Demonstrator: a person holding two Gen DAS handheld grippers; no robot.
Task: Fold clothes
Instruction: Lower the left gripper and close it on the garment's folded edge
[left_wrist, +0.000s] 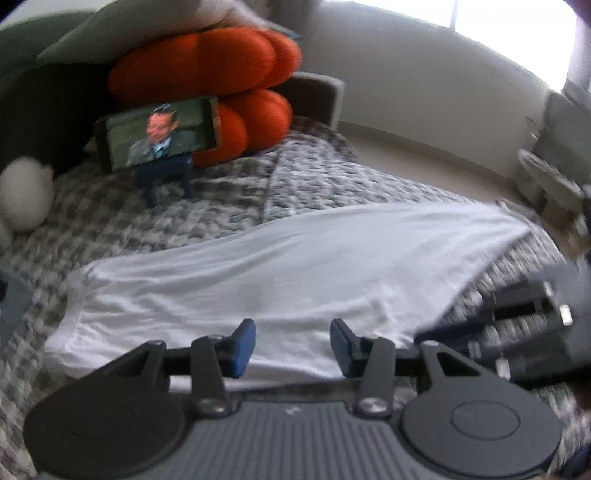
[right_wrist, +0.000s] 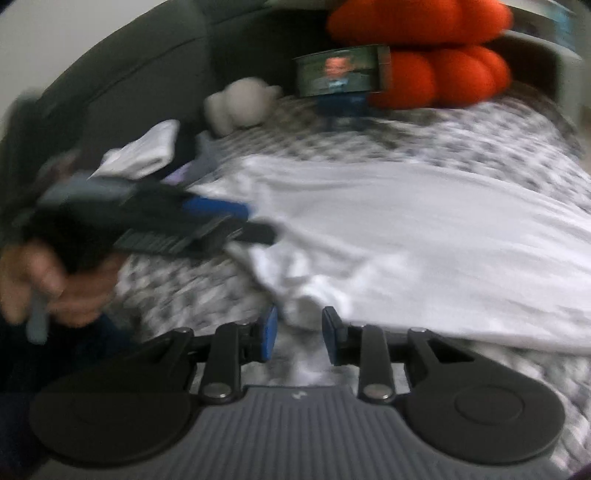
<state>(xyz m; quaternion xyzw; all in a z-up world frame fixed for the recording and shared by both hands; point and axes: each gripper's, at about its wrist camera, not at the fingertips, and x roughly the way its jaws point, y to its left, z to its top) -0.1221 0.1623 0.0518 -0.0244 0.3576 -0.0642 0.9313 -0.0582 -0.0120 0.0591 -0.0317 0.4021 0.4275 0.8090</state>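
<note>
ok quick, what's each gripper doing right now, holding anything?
Left gripper: open, fingers apart above the white garment, holding nothing.
Right gripper: open, a bunched edge of the garment between its fingers, not pinched.

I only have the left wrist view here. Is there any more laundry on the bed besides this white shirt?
Observer: Yes. The right wrist view shows a folded white garment by the dark headboard, left of the white shirt.
Operator: Is the right gripper clamped on the shirt?
Observer: No. The right gripper is open, with a bunched shirt corner between its pads.
Operator: Where is my left gripper?
Observer: The left gripper is at the shirt's left edge, blurred.
</note>
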